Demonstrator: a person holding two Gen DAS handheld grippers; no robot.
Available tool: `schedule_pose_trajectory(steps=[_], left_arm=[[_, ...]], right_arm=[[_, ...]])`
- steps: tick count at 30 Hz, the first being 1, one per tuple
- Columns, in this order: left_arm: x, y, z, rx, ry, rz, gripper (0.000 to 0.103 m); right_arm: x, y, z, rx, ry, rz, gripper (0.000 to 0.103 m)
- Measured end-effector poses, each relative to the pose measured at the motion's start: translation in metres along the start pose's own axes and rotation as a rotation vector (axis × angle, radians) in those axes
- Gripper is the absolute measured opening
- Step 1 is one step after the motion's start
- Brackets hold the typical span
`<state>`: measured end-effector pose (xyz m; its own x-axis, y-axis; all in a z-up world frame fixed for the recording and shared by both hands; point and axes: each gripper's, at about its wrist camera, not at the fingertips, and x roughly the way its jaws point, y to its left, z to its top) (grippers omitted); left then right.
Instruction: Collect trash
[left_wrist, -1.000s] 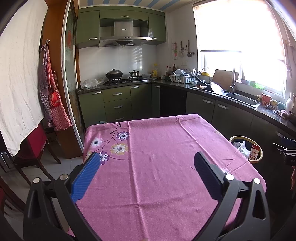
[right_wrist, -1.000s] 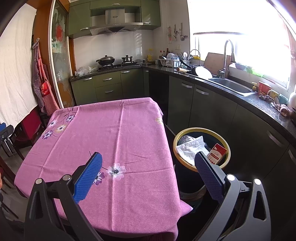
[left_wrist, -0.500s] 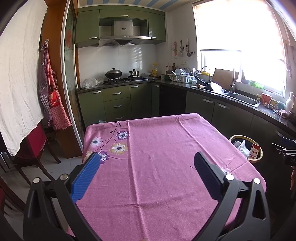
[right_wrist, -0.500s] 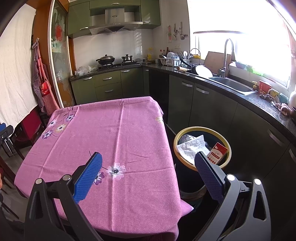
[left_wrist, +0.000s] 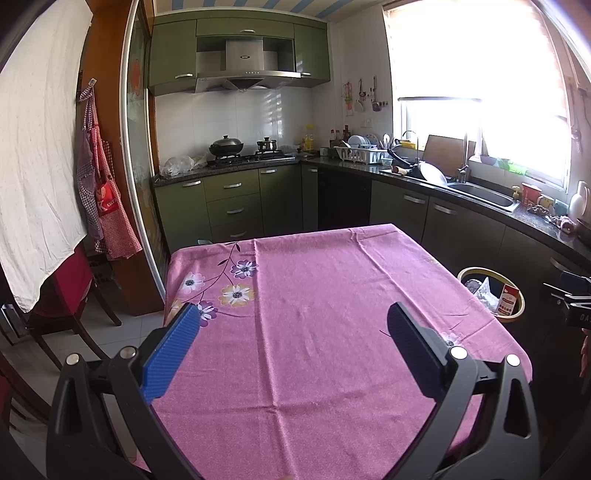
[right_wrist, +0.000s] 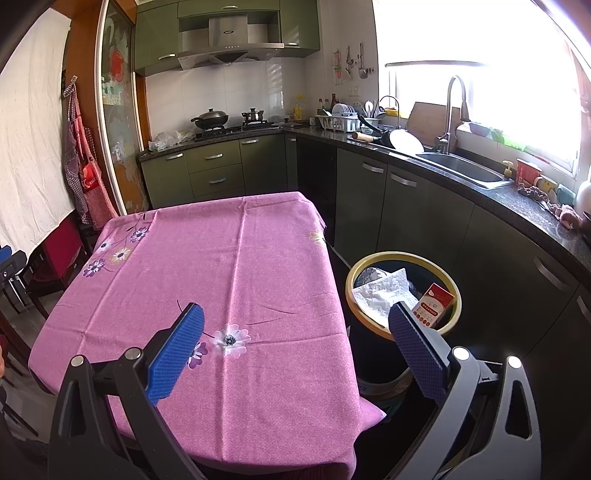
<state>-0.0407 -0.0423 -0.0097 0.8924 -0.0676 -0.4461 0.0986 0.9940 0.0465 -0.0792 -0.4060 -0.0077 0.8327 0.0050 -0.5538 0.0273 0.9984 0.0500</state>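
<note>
Nothing much has moved since a moment ago: both tools hang in the same spots over the table (left_wrist: 314, 332), and the bin looks the same as before. Up front in the left view, the left tool (left_wrist: 291, 332) has its two blue fingers (left_wrist: 173, 350) spread wide apart, and it holds nothing. Under it is a pink cloth (left_wrist: 332, 387) with flowers on it, and the cloth has no trash on it. Over in the right view, the right tool (right_wrist: 295, 332) is spread wide too, with nothing in its grip. Its left finger (right_wrist: 177, 354) is over the pink cloth, and its right finger (right_wrist: 417, 354) is in front of the bin. That trash bin (right_wrist: 373, 258) is dark with a yellow rim, and it stands on the floor just beside the right side of the table. Inside it sits a crumpled white paper (right_wrist: 380, 295), and next to that is a small red and white box (right_wrist: 432, 304) leaning on the rim. You can see the bin (left_wrist: 517, 314) in the left view too, far off to the right. Behind the table are green cupboards (left_wrist: 229, 206), a stove with a black pan (left_wrist: 226, 146), and a sink (right_wrist: 461, 171) under a bright window (right_wrist: 498, 59). A red checked apron (left_wrist: 107, 206) hangs on the left wall.
</note>
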Motion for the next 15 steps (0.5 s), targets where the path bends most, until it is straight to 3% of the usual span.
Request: schedule_pose_trajectory(steps=[15], left_arm=[[0.0051,-0.0027,0.0007,0.005,0.010,0.005,0.097]], right_arm=[[0.0014,0.0013,-0.0012,0.001,0.009,-0.003,0.098]])
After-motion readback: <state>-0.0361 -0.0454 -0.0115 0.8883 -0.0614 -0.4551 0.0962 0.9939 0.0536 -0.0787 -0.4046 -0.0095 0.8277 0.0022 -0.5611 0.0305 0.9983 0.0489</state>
